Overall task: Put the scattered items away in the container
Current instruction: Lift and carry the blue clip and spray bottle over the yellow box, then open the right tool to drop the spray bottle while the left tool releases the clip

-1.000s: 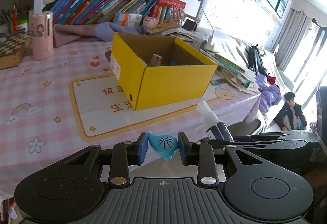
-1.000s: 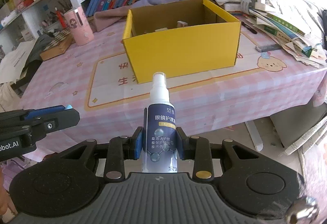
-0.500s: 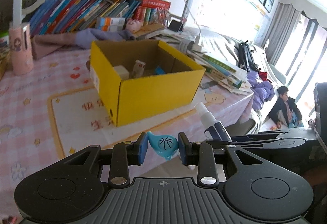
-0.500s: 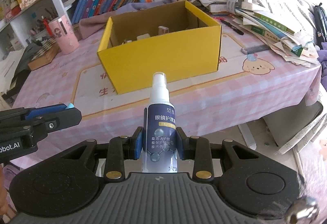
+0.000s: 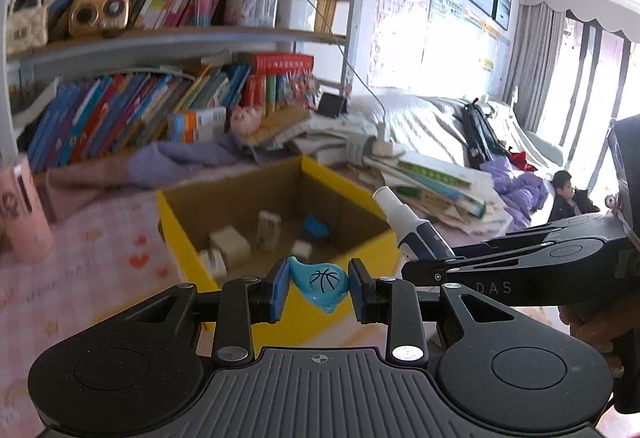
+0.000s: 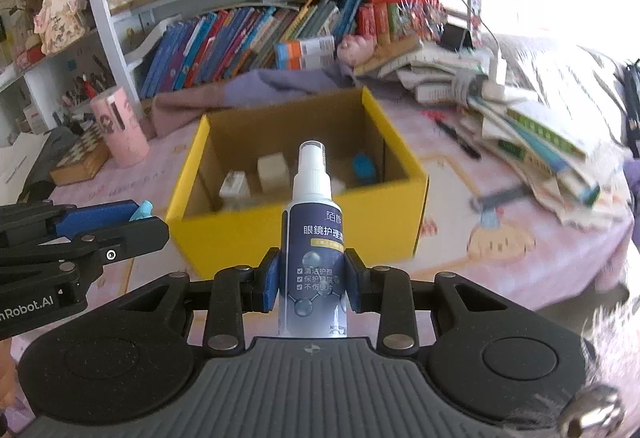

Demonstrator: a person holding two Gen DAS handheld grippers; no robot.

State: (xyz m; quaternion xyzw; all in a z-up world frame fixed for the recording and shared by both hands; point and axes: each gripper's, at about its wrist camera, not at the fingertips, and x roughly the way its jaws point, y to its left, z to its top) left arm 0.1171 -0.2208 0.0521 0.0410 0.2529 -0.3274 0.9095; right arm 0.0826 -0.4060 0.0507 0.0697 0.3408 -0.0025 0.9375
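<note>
My left gripper (image 5: pixel 319 288) is shut on a small light-blue toy with a basketball print (image 5: pixel 320 282). It hangs just before the near wall of the open yellow box (image 5: pixel 180 238). My right gripper (image 6: pixel 312 280) is shut on a dark blue spray bottle with a white nozzle (image 6: pixel 314 238), held upright in front of the same box (image 6: pixel 320 234). The bottle also shows in the left wrist view (image 5: pixel 416 234). Inside the box lie several small white items (image 6: pixel 272 172) and a blue one (image 6: pixel 364 166).
The box stands on a pink patterned tablecloth (image 6: pixel 500 174). A pink cup (image 6: pixel 120 130) and a chessboard (image 6: pixel 80 158) stand at the left. Stacked books and papers (image 6: pixel 540 142) lie at the right. Bookshelves (image 6: pixel 260 34) rise behind the table.
Both grippers have moved forward and upward toward the yellow box with their items still held. The box now looks larger, and its inside shows more.
</note>
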